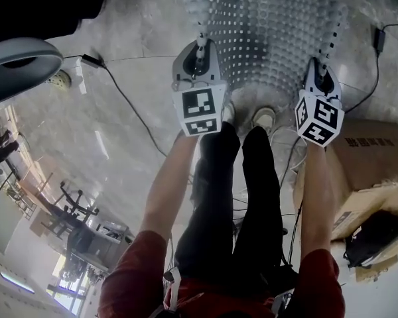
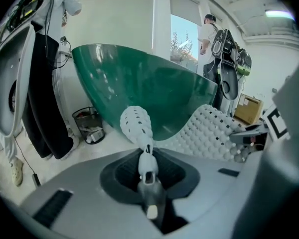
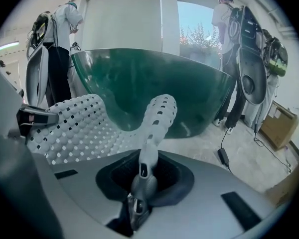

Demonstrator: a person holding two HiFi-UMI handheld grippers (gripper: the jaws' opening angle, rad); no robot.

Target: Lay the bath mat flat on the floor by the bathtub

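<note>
Two hand-held grippers (image 1: 200,43) (image 1: 316,62) pinch one bath mat (image 1: 272,32).

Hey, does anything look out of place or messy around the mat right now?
The bath mat isn't flat yet: its two near corners are pinched and curl up in the left gripper and right gripper. A black cable trails loose across the floor beside it.

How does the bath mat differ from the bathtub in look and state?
The bath mat is pale, bumpy and perforated; the bathtub is dark green, smooth and glossy. The mat is held up by two corners, left claw and right claw each shut on one; the tub stands on the floor. Shared: both are ahead of the claws.
</note>
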